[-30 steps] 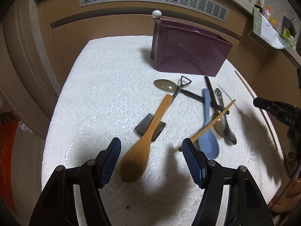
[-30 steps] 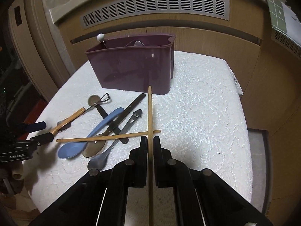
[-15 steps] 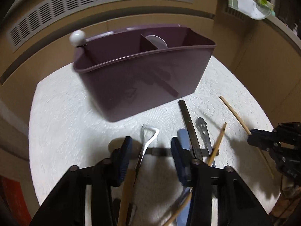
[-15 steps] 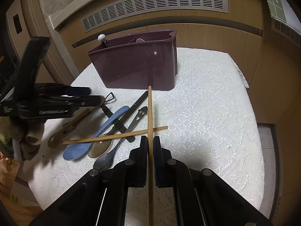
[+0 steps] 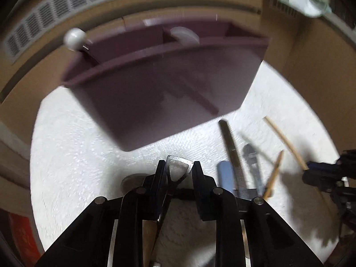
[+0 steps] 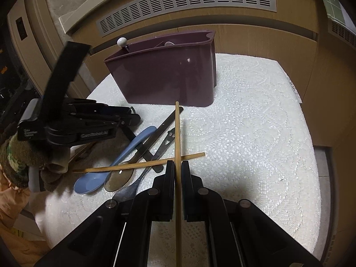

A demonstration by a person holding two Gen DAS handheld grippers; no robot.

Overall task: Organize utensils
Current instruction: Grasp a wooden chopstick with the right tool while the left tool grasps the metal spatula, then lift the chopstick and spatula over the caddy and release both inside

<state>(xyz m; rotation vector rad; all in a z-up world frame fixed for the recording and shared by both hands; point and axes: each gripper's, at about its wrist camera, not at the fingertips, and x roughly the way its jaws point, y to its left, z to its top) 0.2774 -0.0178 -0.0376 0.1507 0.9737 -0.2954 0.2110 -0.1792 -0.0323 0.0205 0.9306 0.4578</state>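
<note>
A dark purple utensil caddy [image 5: 169, 89] [image 6: 169, 75] stands at the back of the white cloth. My left gripper [image 5: 178, 169] has narrowed its jaws around the looped metal handle [image 5: 178, 166] of a utensil lying on the cloth, right before the caddy; the view is blurred. It shows from the side in the right wrist view [image 6: 133, 116]. My right gripper [image 6: 177, 166] is shut on a wooden chopstick [image 6: 177, 129] that points at the caddy. A second chopstick [image 6: 138, 163], a blue spoon [image 6: 124, 155], a black utensil [image 6: 160, 126] and a metal spoon [image 6: 153, 155] lie in a pile.
The white lace cloth [image 6: 255, 122] covers a small table with bare room on its right side. A white ball-topped utensil [image 6: 122, 41] and a white spoon [image 5: 184, 34] stand in the caddy. Wooden cabinets with a vent grille [image 6: 187, 2] close the back.
My left gripper has moved forward over the pile toward the caddy and narrowed from wide open onto the looped metal handle. My right gripper has held the chopstick almost still.
</note>
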